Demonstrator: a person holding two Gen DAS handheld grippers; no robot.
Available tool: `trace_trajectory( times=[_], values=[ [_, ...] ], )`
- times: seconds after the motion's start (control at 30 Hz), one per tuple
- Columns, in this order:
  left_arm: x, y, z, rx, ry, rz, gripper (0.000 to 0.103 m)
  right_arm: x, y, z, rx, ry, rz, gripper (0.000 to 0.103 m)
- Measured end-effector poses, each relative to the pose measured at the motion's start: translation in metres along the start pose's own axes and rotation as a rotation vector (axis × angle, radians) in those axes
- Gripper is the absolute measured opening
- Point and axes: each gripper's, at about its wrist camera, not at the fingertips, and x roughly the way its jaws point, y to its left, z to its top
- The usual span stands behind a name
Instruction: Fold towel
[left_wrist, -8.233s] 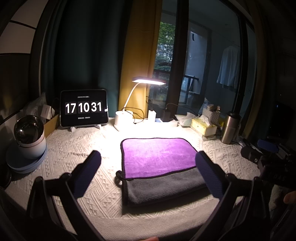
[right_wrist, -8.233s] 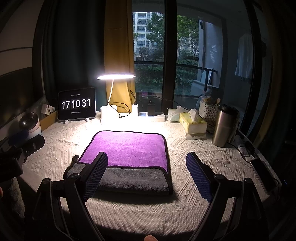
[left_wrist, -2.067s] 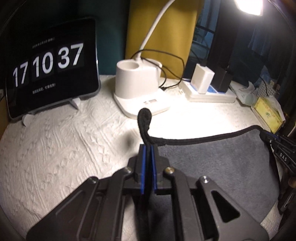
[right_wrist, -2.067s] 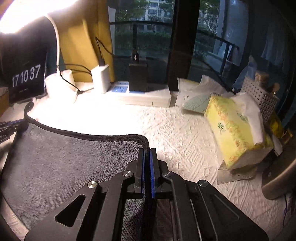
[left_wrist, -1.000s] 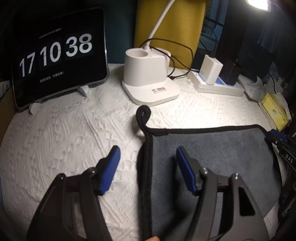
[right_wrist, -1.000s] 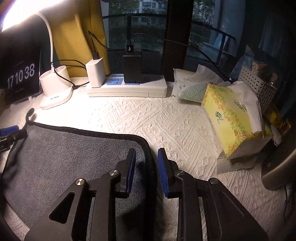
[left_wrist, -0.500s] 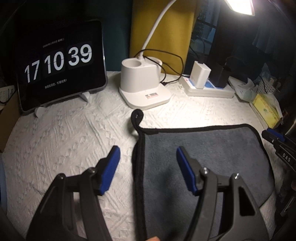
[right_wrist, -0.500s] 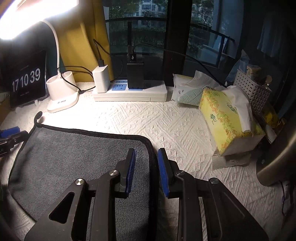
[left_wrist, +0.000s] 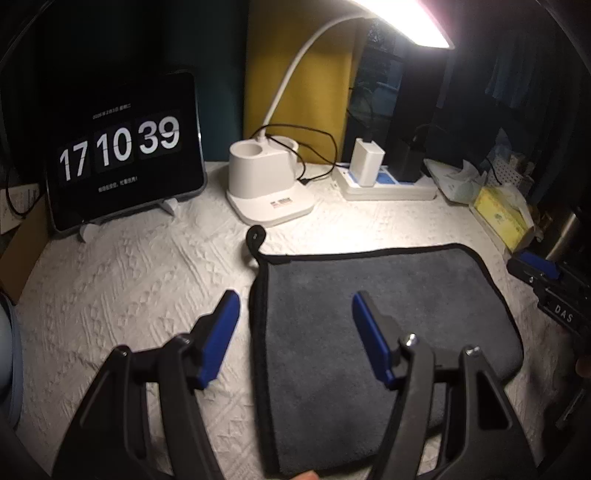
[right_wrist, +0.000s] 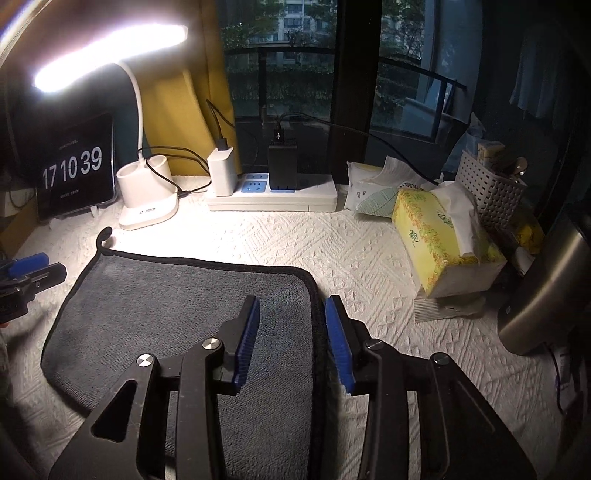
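Observation:
The towel (left_wrist: 369, 314) lies folded flat on the white textured tablecloth, grey side up, with black trim and a hanging loop (left_wrist: 255, 236) at its far left corner. It also shows in the right wrist view (right_wrist: 177, 314). My left gripper (left_wrist: 293, 314) is open and empty, its fingers straddling the towel's left edge from above. My right gripper (right_wrist: 291, 317) is open and empty over the towel's right edge. Each gripper shows at the edge of the other's view: the right one (left_wrist: 543, 273), the left one (right_wrist: 26, 273).
At the back stand a tablet clock (left_wrist: 122, 147), a white desk lamp base (left_wrist: 266, 184) and a power strip with chargers (right_wrist: 273, 192). On the right are a yellow tissue box (right_wrist: 439, 240), a white basket (right_wrist: 487, 184) and a steel flask (right_wrist: 546, 280).
Both grippers let go of the towel's far corners, opened and drew back and up. The right jaws opened wider in the last half second. The towel lies still.

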Motion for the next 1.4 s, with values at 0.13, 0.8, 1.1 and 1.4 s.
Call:
trace_trajectory(
  times=[0.13, 0.8, 1.1, 1.4],
  values=[
    [-0.014, -0.003, -0.003, 0.005, -0.016, -0.008, 0.065, -0.014, 0.001, -0.002, 0.001, -0.014, -0.001, 0.040],
    [-0.068, -0.014, -0.025, 0.012, -0.074, -0.054, 0.065, -0.069, 0.017, -0.019, -0.009, -0.067, 0.009, 0.040],
    [-0.104, -0.020, -0.036, 0.023, -0.163, -0.034, 0.065, -0.092, 0.021, -0.028, -0.012, -0.089, 0.010, 0.041],
    [-0.127, -0.025, -0.052, 0.024, -0.193, -0.038, 0.065, -0.122, 0.025, -0.038, -0.014, -0.125, 0.010, 0.051]
  ],
)
